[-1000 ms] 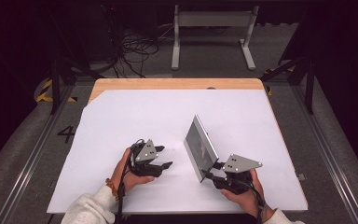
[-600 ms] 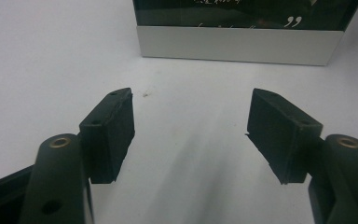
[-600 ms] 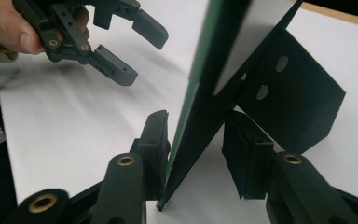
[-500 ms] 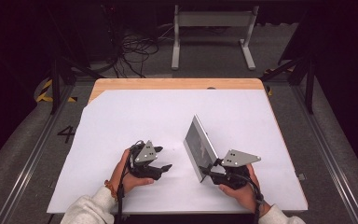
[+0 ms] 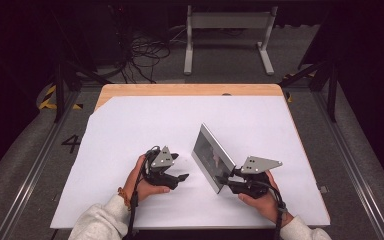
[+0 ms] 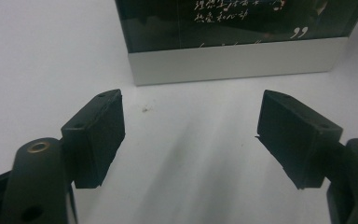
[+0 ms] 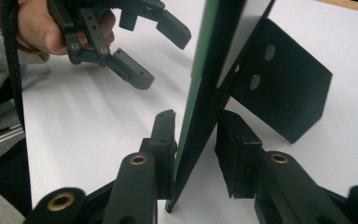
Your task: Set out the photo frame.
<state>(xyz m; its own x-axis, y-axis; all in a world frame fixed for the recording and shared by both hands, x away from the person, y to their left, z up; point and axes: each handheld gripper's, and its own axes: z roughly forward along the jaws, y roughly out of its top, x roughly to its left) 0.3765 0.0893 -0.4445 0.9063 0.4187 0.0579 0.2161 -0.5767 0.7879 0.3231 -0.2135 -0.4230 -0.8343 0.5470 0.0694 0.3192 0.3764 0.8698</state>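
Observation:
A picture frame (image 5: 212,157) with a pale border and dark picture stands upright on the white table top (image 5: 145,130), propped by a black back stand (image 7: 284,88). My right gripper (image 5: 223,180) has just been closing on the frame's near lower corner, and its pads now press both faces of the frame (image 7: 233,28). My left gripper (image 5: 182,180) rests on the table left of the frame. Its jaws have just been opening and stand wide with nothing between them. They point at the frame's front (image 6: 233,60), a short way off.
A bare wooden strip (image 5: 190,90) runs along the table's far edge. Metal rails flank the table, and cables and a stand lie on the dark floor beyond. The person's sleeves come in at the near edge.
The left gripper's jaws have spread wider. The right gripper's jaws have drawn in onto the frame's near corner. Neither hand has shifted much, and the frame stands where it was.

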